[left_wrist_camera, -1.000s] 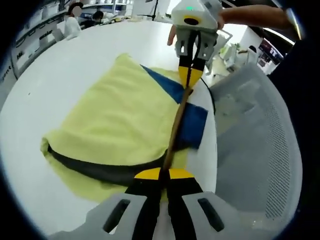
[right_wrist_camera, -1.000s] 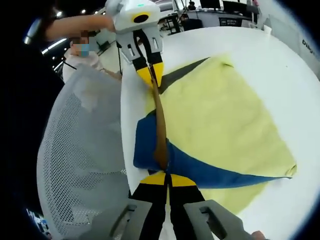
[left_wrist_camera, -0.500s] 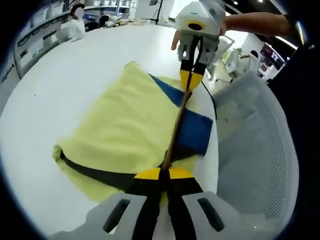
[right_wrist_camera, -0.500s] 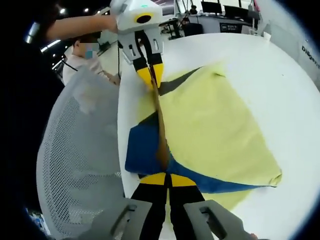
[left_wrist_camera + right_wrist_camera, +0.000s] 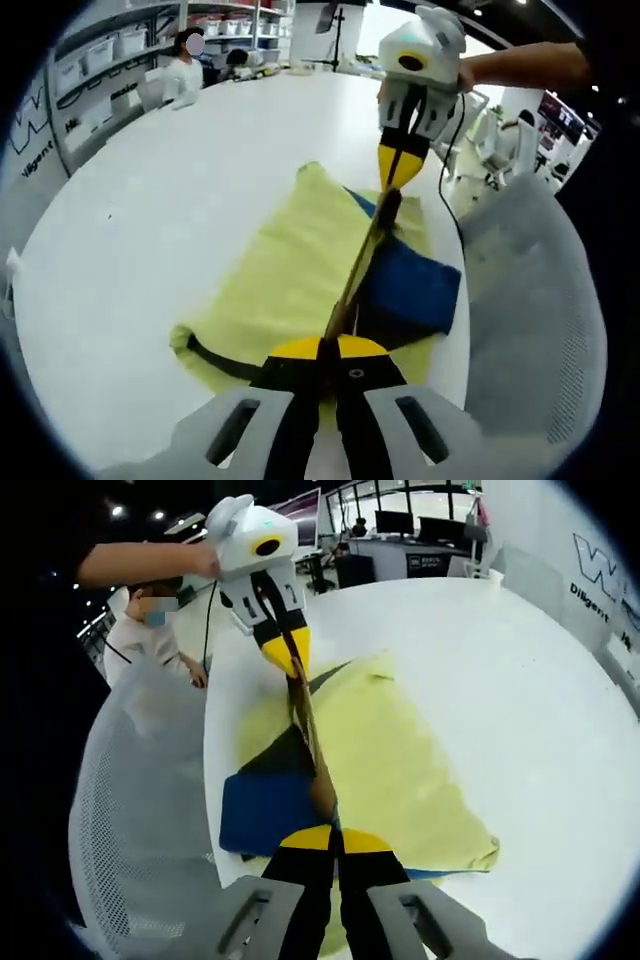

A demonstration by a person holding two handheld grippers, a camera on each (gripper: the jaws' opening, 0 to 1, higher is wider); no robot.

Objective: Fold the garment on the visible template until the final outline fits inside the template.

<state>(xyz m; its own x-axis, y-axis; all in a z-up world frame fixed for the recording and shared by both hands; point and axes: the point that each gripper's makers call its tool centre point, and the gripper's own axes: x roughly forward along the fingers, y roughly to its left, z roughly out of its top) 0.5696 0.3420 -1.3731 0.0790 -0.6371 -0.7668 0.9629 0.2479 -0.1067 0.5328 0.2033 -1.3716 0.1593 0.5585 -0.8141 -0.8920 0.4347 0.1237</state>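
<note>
At the bottom centre of the left gripper view, the left gripper (image 5: 328, 348) is pinched closed on the edge of the yellow garment (image 5: 290, 270), which lies on the white table (image 5: 150, 200); the right gripper (image 5: 401, 170), upper right, is likewise clamped on the same stretched edge. In the right gripper view the right gripper (image 5: 330, 837) sits bottom centre, the left gripper (image 5: 285, 658) upper left; the garment (image 5: 385, 760) spreads to the right, with the blue template (image 5: 265, 810) showing lower left. Since the earlier frames the taut edge has lifted higher and more of the cloth is gathered up, covering less of the table; a mesh chair (image 5: 520, 300) stands at the right.
</note>
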